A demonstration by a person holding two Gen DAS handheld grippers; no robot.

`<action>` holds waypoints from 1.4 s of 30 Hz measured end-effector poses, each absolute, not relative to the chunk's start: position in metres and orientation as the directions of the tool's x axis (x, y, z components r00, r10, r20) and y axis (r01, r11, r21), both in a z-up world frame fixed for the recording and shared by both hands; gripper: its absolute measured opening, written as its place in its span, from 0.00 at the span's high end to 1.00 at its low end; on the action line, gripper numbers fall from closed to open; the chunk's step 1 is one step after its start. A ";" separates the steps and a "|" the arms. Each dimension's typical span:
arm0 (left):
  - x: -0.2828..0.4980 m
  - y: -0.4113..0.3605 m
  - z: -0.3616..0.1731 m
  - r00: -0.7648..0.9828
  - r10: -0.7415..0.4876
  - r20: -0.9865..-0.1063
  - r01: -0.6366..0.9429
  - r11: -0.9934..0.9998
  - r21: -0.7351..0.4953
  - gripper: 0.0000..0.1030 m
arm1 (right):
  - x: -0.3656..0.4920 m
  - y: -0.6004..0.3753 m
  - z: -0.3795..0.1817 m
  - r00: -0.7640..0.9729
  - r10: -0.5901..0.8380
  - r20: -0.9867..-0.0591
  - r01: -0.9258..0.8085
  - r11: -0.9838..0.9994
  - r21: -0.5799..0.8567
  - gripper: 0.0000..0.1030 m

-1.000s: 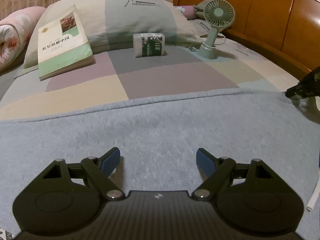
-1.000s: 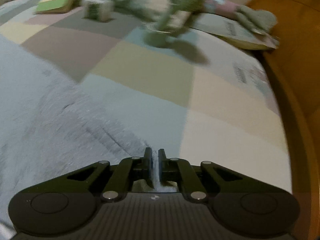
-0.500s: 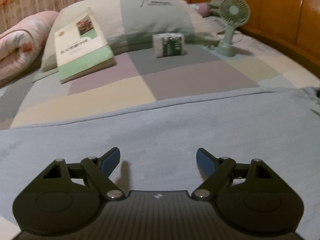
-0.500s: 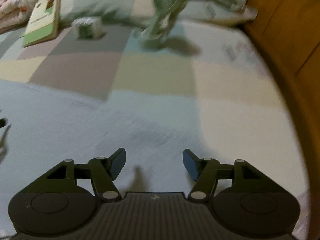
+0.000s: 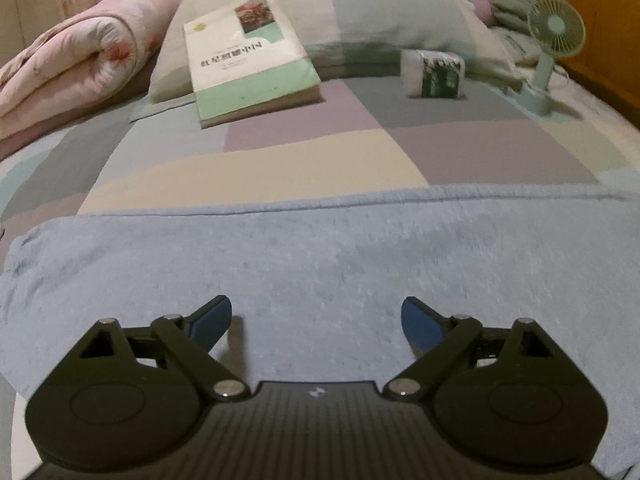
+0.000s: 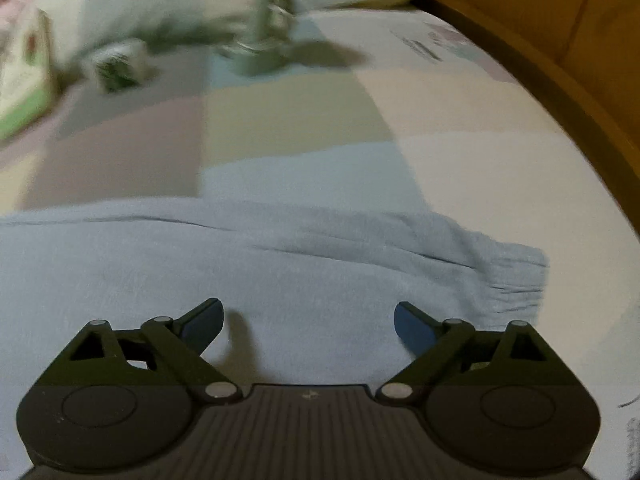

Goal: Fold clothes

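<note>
Both the left gripper (image 5: 316, 316) and right gripper (image 6: 308, 316) stood wide, empty, over the blue garment (image 5: 320, 248). The ribbed cuff (image 6: 516, 276) lay rumpled. Any fold wanted it smoothed and edges matched.

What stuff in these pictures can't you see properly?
- Right wrist view: the fan, the small packet and the book are smeared by motion blur.
- Left wrist view: the book's title is too soft to read.
- Both views: the blue garment's near part is hidden behind the open left gripper and right gripper.
</note>
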State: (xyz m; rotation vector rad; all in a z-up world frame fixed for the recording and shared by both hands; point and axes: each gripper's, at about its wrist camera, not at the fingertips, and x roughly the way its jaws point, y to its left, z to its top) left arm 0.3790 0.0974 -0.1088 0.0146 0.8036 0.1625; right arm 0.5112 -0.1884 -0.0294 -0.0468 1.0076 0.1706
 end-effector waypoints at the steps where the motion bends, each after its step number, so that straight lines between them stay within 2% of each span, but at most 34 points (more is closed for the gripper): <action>1: 0.379 0.101 -0.109 0.680 0.157 -0.716 -0.151 0.986 0.074 0.11 | 0.508 -0.180 -0.026 0.520 0.145 -0.842 -0.185 0.981 0.054 0.06; 8: 0.382 0.114 -0.115 0.647 0.201 -0.736 -0.195 0.976 0.095 0.10 | 0.487 -0.091 -0.046 0.434 0.221 -0.874 -0.396 0.918 0.035 0.02; 12: 0.381 0.115 -0.116 0.648 0.194 -0.737 -0.197 0.977 0.085 0.10 | 0.484 -0.068 -0.059 0.443 0.196 -0.875 -0.417 0.909 -0.008 0.00; 15: 0.380 0.106 -0.112 0.667 0.161 -0.728 -0.159 0.985 0.073 0.10 | 0.477 -0.078 -0.045 0.451 0.193 -0.872 -0.366 0.930 0.017 0.00; 22: 0.378 0.079 -0.104 0.698 0.098 -0.709 -0.067 0.995 0.072 0.10 | 0.389 -0.140 -0.007 0.563 0.150 -0.813 -0.225 0.974 0.023 0.00; 30: 0.375 0.029 -0.095 0.726 -0.021 -0.687 0.092 0.994 0.066 0.10 | 0.274 -0.210 -0.024 0.571 0.058 -0.819 -0.028 0.998 0.051 0.00; 33: 0.376 0.002 -0.093 0.711 -0.028 -0.703 0.147 0.983 0.109 0.10 | 0.256 -0.219 -0.030 0.591 0.072 -0.803 -0.004 0.996 0.086 0.00; 39: 0.359 -0.061 -0.077 0.709 -0.112 -0.697 0.390 0.885 0.255 0.10 | 0.249 -0.229 -0.046 0.608 0.122 -0.785 0.019 0.986 0.169 0.00; 42: 0.352 -0.078 -0.086 0.684 -0.109 -0.721 0.442 0.849 0.290 0.10 | 0.248 -0.225 -0.052 0.608 0.188 -0.771 -0.038 0.977 0.208 0.00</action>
